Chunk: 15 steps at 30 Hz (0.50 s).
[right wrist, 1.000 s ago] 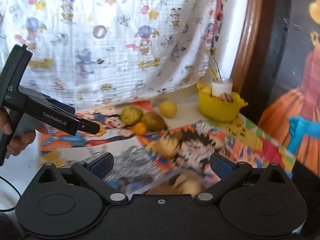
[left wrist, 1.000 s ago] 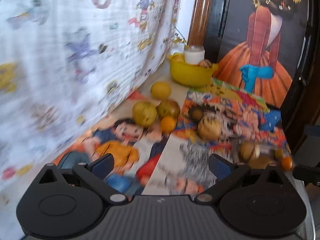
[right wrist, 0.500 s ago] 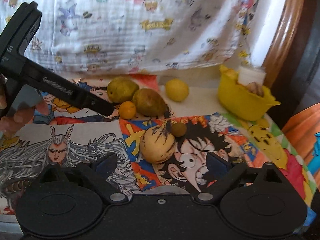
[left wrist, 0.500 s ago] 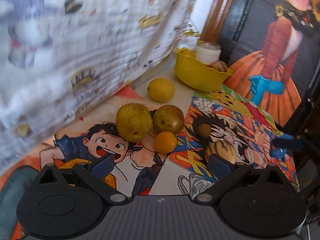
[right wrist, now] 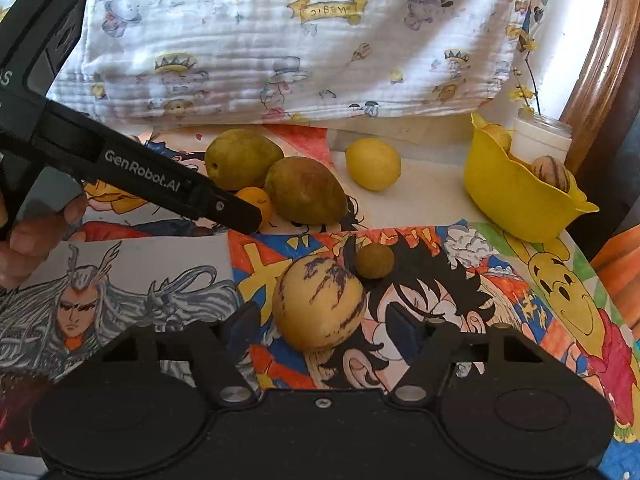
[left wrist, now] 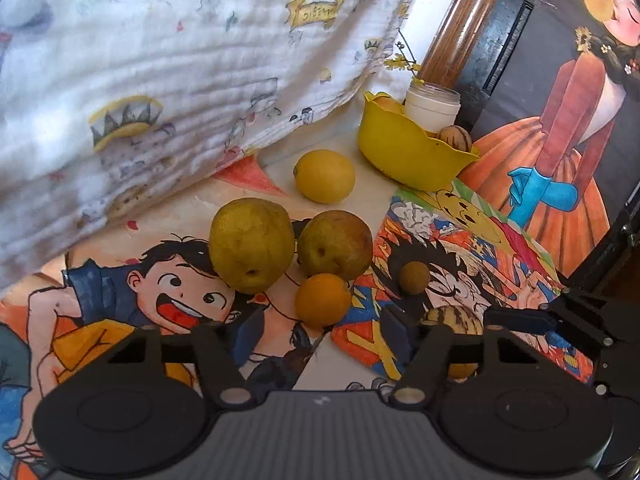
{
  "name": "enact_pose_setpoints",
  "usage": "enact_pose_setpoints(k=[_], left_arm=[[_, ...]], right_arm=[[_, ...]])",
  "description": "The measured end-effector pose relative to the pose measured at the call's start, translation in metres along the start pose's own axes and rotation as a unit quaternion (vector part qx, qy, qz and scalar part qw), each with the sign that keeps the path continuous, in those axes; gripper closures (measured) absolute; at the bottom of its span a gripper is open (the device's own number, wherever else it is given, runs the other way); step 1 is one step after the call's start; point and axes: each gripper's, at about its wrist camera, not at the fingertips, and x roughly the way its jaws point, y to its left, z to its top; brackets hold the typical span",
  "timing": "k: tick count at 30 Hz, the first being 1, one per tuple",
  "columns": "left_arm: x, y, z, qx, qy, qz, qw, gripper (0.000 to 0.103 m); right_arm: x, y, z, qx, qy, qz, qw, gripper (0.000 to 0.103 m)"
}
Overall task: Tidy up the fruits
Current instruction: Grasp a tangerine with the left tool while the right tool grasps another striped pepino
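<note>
The right gripper stands spread around the striped melon on the mat, the left gripper spread near the orange — close gently at the melon's widest girth, then carry it to the yellow bowl.

"GenRobot.AI" is printed in white on the black plastic left gripper; mirrored lettering is seen on a yellow banner of the white cartoon-printed cloth.

1. Table – covered with cartoon drawings.
2. On it: two pears, lemon, small orange, striped melon, small brown fruit.
3. Yellow bowl – far right corner.
</note>
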Motion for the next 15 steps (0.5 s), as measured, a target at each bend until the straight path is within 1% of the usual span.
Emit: enact_pose_setpoints(k=[4, 9, 12, 14, 15], left_arm=[[0.005, 0.001, 0.0, -0.006, 0.0, 0.0, 1.0, 0.044], [0.01, 0.001, 0.002, -0.009, -0.004, 0.001, 1.0, 0.047], [0.013, 0.001, 0.002, -0.009, -0.004, 0.003, 0.9999, 0.053], [0.014, 0.001, 0.002, -0.009, -0.003, 0.003, 0.9999, 0.06], [0.016, 0.0, 0.002, -0.009, -0.003, 0.003, 0.9999, 0.061]], right_arm=[[0.006, -0.003, 0.0, 0.002, 0.001, 0.003, 1.0, 0.041], [0.012, -0.003, 0.0, 0.006, -0.001, 0.01, 1.0, 0.046], [0.014, -0.002, 0.001, 0.005, -0.002, 0.012, 1.0, 0.047], [0.014, -0.002, 0.001, 0.005, -0.002, 0.013, 1.0, 0.047], [0.014, -0.002, 0.001, 0.006, -0.002, 0.013, 1.0, 0.047]])
